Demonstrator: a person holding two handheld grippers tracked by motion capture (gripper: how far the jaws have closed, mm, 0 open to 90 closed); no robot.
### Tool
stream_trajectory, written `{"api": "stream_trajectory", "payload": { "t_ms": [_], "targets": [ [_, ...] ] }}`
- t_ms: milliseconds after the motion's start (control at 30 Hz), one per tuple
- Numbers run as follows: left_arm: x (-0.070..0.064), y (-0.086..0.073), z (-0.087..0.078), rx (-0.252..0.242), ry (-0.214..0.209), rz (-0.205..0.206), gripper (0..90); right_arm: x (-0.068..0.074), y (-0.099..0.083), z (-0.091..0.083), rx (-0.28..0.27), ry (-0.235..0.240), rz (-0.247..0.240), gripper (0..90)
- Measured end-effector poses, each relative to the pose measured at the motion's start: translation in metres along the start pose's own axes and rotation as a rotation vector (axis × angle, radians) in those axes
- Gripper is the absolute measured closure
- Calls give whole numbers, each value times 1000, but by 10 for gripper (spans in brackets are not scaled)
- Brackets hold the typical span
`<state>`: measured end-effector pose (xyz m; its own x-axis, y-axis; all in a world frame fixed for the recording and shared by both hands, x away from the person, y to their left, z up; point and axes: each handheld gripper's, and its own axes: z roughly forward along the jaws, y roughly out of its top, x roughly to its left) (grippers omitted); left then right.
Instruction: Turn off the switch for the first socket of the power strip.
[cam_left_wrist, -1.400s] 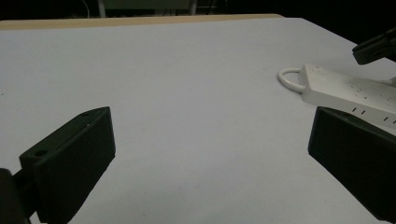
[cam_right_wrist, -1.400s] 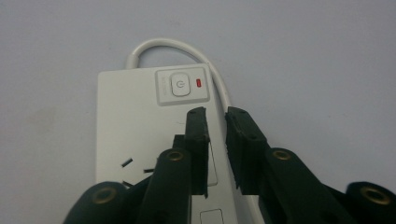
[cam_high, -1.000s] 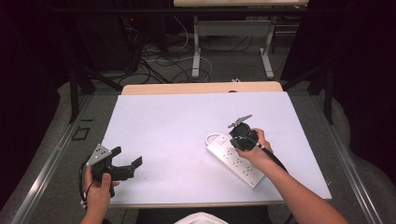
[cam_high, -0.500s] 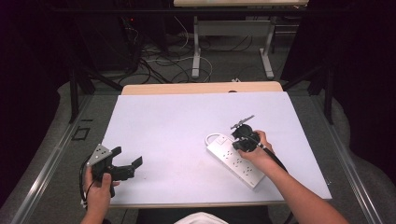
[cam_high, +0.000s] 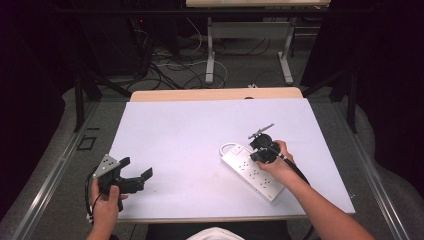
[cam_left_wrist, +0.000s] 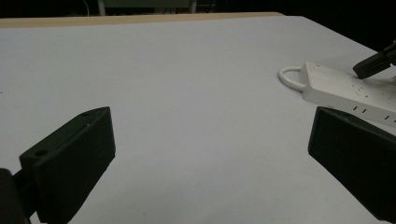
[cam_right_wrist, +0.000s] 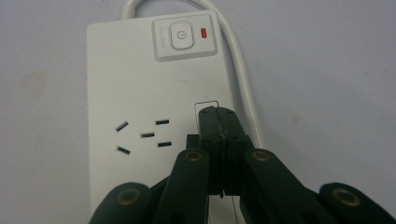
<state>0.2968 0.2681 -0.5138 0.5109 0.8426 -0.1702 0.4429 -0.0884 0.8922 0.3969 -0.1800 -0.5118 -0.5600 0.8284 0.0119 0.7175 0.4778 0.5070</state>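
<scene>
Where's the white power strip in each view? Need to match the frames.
High view: the power strip lies right of centre on the white table, running diagonally under the right gripper.
Left gripper view: at the right edge, above the right-hand jaw.
Right gripper view: under the shut jaws, running up to the top.
Shared landmark: its switch end with the looping white cord, at the top in the right gripper view.

white power strip (cam_right_wrist: 140, 88), red indicator light (cam_right_wrist: 204, 32), black hand-held gripper (cam_right_wrist: 223, 126)
</scene>
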Motion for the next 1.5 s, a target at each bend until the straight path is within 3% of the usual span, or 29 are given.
{"api": "stream_trajectory", "payload": {
  "t_ms": [433, 467, 567, 833, 933, 967, 1033, 1067, 1100, 1133, 1400, 1467, 1500],
  "targets": [
    [0, 0, 0, 1, -1, 2, 5, -2, 0, 1, -2, 2, -5, 900],
    [0, 0, 0, 2, -1, 2, 5, 0, 0, 1, 1, 0, 12, 900],
    [0, 0, 0, -2, 0, -1, 5, -1, -1, 0, -2, 2, -5, 900],
    [0, 0, 0, -1, -1, -2, 6, -2, -3, 1, -36, 8, -8, 900],
    [0, 0, 0, -1, -1, -2, 6, -1, -4, 0, -16, -3, 0, 900],
    [0, 0, 0, -1, -1, -1, 6, -1, -6, 3, -40, 4, -14, 900],
    [0, 0, -1, 0, -2, 2, 6, 0, -6, 1, -21, -14, -2, 900],
    [0, 0, -1, 1, -1, 2, 6, 0, -6, 1, -17, -7, -3, 900],
    [0, 0, 0, -1, -1, 0, 6, -1, -8, 2, -49, 0, 8, 900],
    [0, 0, 0, 2, -1, 3, 6, -1, -7, 1, -24, 0, 10, 900],
    [0, 0, 0, 0, -1, -2, 6, -5, -9, 0, -37, 23, 16, 900],
    [0, 0, 0, 5, -2, 1, 6, -4, -9, 0, -37, 16, 50, 900],
    [0, 0, 1, 5, -2, 1, 6, -5, -9, 1, -38, 22, 41, 900]
  ]
}}
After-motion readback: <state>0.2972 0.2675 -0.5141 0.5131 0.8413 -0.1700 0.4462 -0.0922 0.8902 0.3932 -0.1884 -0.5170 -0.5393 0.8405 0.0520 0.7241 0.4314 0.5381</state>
